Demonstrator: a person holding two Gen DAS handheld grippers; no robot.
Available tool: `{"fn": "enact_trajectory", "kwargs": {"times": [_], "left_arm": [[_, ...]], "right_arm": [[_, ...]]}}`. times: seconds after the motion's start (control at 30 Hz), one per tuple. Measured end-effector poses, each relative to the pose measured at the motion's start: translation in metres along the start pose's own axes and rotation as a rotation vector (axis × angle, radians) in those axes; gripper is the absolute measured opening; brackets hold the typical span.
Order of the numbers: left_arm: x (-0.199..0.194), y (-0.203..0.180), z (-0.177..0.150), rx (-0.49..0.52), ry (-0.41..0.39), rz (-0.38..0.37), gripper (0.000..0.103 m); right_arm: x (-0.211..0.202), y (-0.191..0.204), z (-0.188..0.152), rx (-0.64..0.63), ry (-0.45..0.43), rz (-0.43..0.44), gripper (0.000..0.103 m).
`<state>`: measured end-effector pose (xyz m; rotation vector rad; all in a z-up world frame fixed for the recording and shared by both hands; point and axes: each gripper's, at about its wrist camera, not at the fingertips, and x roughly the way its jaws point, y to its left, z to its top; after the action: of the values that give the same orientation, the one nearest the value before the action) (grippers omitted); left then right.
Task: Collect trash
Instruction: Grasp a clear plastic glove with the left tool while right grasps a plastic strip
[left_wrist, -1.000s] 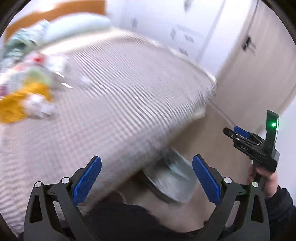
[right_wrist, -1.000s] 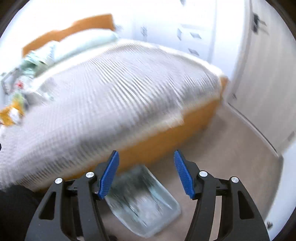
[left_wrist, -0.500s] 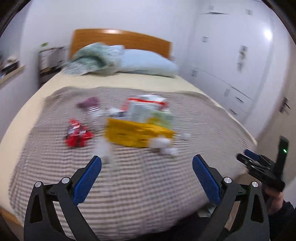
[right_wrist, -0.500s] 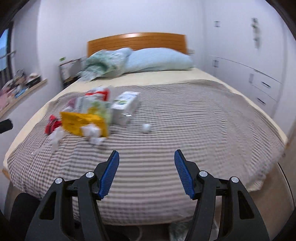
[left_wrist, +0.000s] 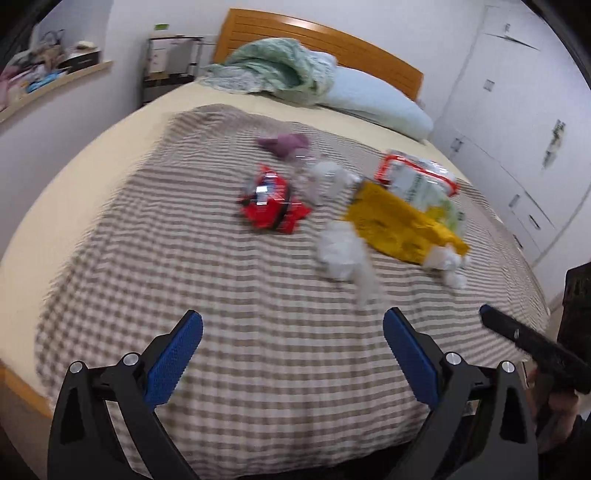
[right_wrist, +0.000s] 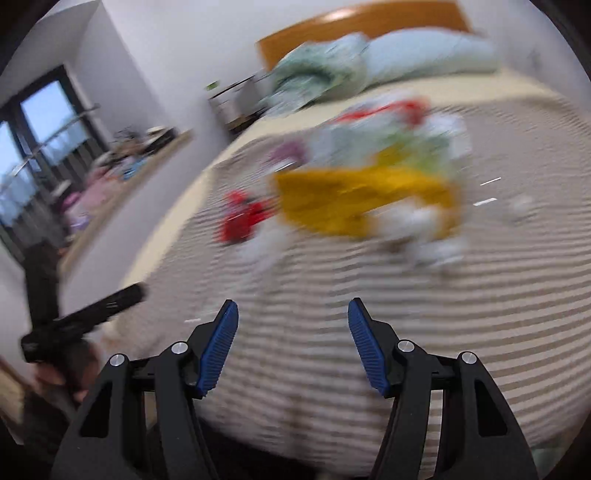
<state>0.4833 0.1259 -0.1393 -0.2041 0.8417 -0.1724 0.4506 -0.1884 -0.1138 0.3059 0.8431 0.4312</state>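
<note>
Both grippers are held spread and empty above the near edge of the bed (left_wrist: 258, 369): the left gripper (left_wrist: 291, 354) and the right gripper (right_wrist: 293, 343). Compared with half a second ago, the trash is seen closer. A white tissue (left_wrist: 343, 254) lies nearest, then a red wrapper (left_wrist: 271, 205) and a yellow bag (left_wrist: 399, 225), with a pillow (left_wrist: 376, 107) beyond.

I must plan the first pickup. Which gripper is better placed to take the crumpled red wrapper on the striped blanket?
Probably left. The left gripper, open and empty, faces the crumpled red wrapper almost straight ahead. From the open right gripper it lies off to the left.
</note>
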Motion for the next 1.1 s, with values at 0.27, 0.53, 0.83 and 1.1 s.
{"fn": "enact_trajectory", "kwargs": {"times": [0.27,0.53,0.83,1.1], "left_arm": [[-0.006,0.029,0.002,-0.018,-0.004,0.073,0.094],[0.019,0.015,0.004,0.001,0.010,0.041,0.094],[0.090,-0.041,0.018,0.078,0.035,0.011,0.093],[0.112,-0.016,0.027,0.017,0.034,0.056,0.074]], "right_arm": [[0.067,0.052,-0.001,0.050,0.118,0.039,0.041],[0.043,0.041,-0.009,0.021,0.158,0.020,0.005],[-0.020,-0.002,-0.037,-0.253,0.107,-0.256,0.005],[-0.048,-0.059,-0.040,-0.173,0.039,-0.397,0.005]]}}
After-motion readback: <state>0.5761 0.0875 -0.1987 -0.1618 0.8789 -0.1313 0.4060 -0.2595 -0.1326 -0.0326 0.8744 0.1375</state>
